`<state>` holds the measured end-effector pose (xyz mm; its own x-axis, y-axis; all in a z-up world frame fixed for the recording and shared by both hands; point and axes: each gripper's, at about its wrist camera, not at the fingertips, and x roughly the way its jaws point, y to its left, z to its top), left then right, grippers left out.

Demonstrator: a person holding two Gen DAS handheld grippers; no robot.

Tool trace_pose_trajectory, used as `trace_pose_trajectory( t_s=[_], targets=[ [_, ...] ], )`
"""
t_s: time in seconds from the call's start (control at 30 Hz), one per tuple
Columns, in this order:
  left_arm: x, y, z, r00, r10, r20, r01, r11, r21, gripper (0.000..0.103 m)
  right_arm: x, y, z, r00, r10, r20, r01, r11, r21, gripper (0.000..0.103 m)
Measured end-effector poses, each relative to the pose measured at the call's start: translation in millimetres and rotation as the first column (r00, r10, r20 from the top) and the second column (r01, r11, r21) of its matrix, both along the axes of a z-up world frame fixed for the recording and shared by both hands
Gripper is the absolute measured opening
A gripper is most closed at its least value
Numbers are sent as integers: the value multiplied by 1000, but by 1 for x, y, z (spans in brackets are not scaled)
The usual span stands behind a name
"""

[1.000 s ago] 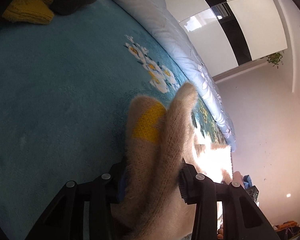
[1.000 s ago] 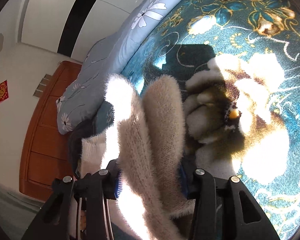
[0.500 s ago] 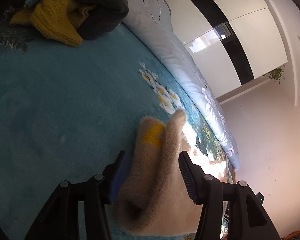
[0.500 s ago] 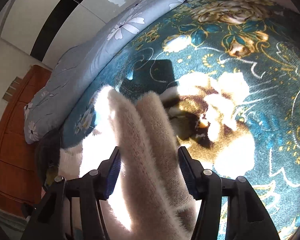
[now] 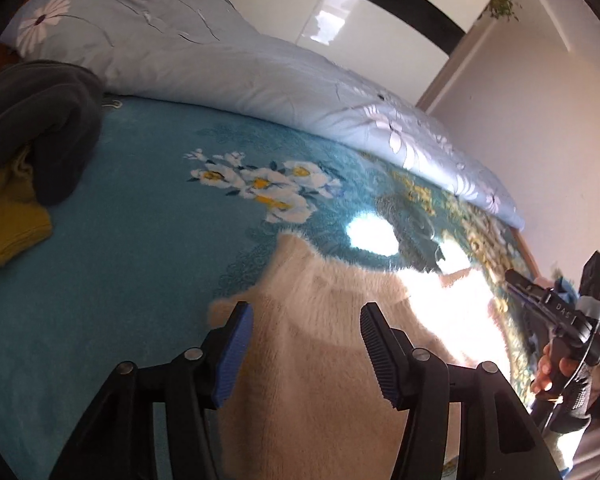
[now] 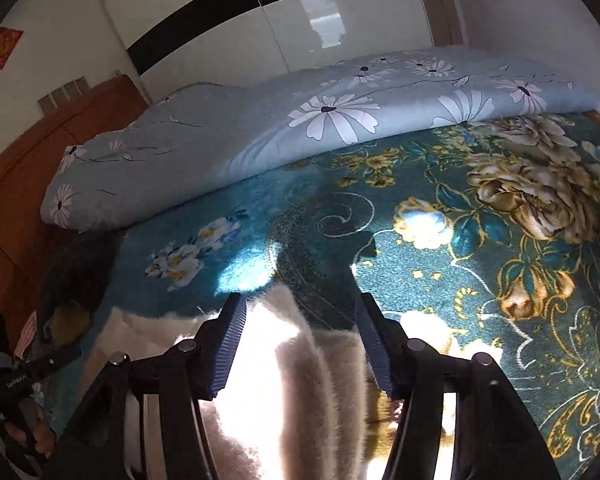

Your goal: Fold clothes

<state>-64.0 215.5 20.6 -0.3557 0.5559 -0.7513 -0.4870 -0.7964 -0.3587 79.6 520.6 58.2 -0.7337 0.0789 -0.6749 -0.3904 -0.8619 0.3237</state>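
Note:
A fuzzy cream sweater (image 5: 320,344) lies spread on the teal flowered blanket (image 5: 140,240). My left gripper (image 5: 306,316) is open just above the sweater's near left part, jaws wide apart and empty. In the right wrist view the sweater (image 6: 300,380) lies under my right gripper (image 6: 298,308), which is open with nothing between its jaws. Bright sunlight washes out part of the sweater. The right gripper's body and the hand holding it show at the right edge of the left wrist view (image 5: 560,320).
A dark grey garment (image 5: 40,120) and a yellow knit (image 5: 8,224) lie piled at the left of the bed. A rolled light blue daisy quilt (image 6: 300,120) runs along the far side. A wooden headboard (image 6: 28,152) stands at the left.
Both grippers opened and let go of the sweater. It dropped from bunched folds in the jaws to lying flat on the blanket, and both grippers pulled back and levelled out.

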Motion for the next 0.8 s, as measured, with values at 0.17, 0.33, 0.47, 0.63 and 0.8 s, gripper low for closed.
trace_pose_trajectory(
  t_s=[0.17,0.33,0.47,0.63,0.8],
  targets=[
    [-14,17,-15,998,-56,-5,55,993,-105,60,5,10,-17,999,-8,50,7,1000,29,58],
    [-22,21,-23,998,-55,7,55,990,-127,60,-7,0,-26,995,18,97,-22,999,42,57],
    [-23,19,-23,998,-56,8,57,992,-109,57,-14,-11,-29,993,68,98,-72,996,45,55],
    [-18,20,-22,998,-66,-18,64,993,-103,37,-22,-20,-38,986,82,145,-90,995,50,38],
    [-20,6,-15,1000,-10,-3,10,1000,-1,15,-21,-20,-39,986,79,150,-88,995,55,16]
  ],
)
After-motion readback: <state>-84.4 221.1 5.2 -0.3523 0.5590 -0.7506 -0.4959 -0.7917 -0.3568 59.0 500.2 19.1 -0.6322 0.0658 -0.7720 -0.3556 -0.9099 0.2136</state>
